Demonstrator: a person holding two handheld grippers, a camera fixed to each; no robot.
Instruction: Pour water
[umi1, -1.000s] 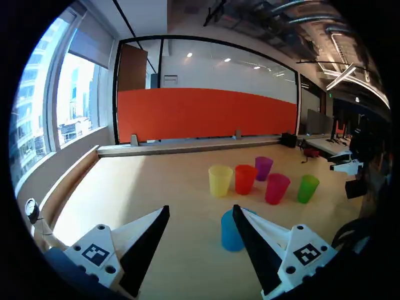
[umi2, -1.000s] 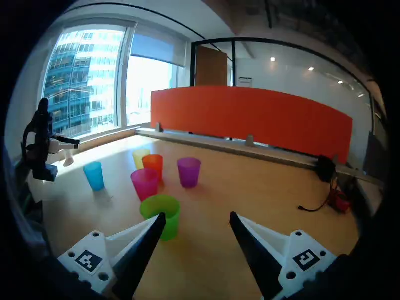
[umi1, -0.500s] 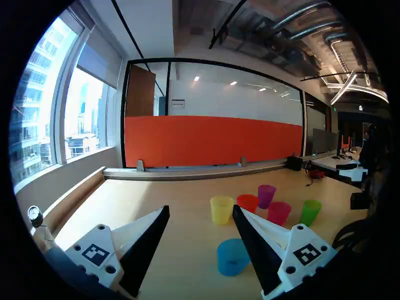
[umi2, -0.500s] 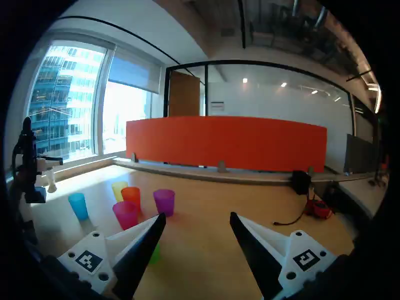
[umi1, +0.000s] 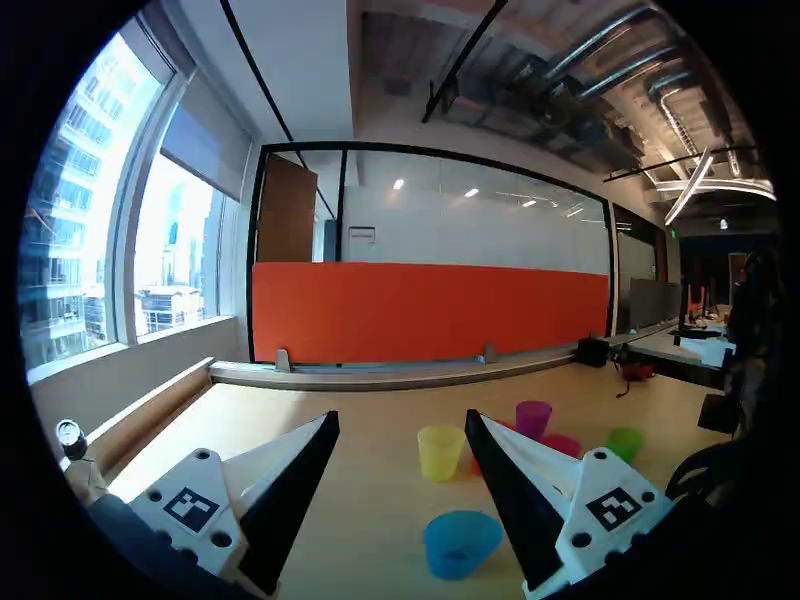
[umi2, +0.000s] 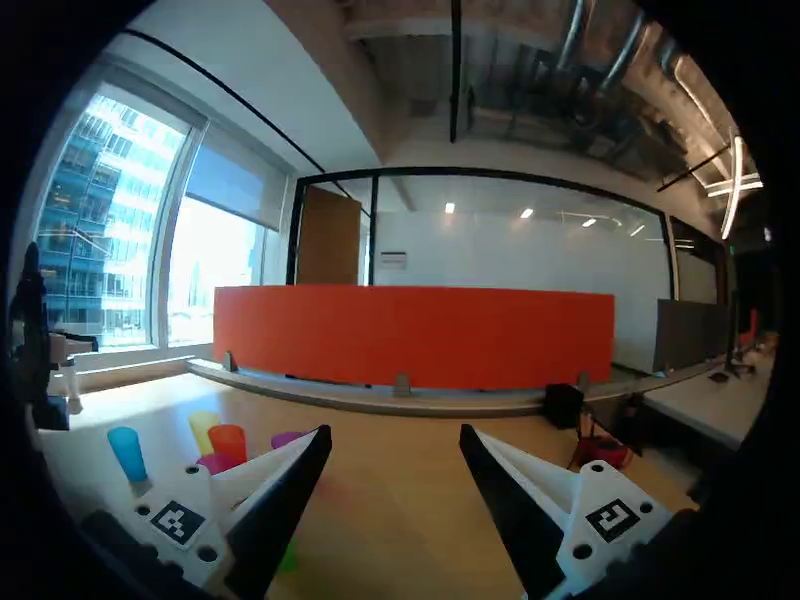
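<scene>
Several plastic cups stand on a long wooden table (umi1: 370, 470). In the left gripper view a blue cup (umi1: 461, 543) sits nearest, low between the fingers, with a yellow cup (umi1: 441, 451), a purple cup (umi1: 532, 419), a pink cup (umi1: 566, 444) and a green cup (umi1: 626, 442) behind it. My left gripper (umi1: 400, 430) is open above the table, holding nothing. In the right gripper view the blue cup (umi2: 127, 453), yellow cup (umi2: 203, 430) and orange cup (umi2: 228, 442) show at lower left. My right gripper (umi2: 393, 440) is open and empty. The other gripper (umi2: 35, 350) shows at the far left.
An orange partition (umi1: 430, 310) runs along the table's far edge. Large windows (umi2: 100, 250) line the left side. A black box and red item with a cable (umi2: 590, 440) lie at the right of the table. More desks (umi1: 690, 345) stand at far right.
Both cameras have tilted upward: the cups have slid lower in each view and more ceiling shows. Both grippers stayed open.
</scene>
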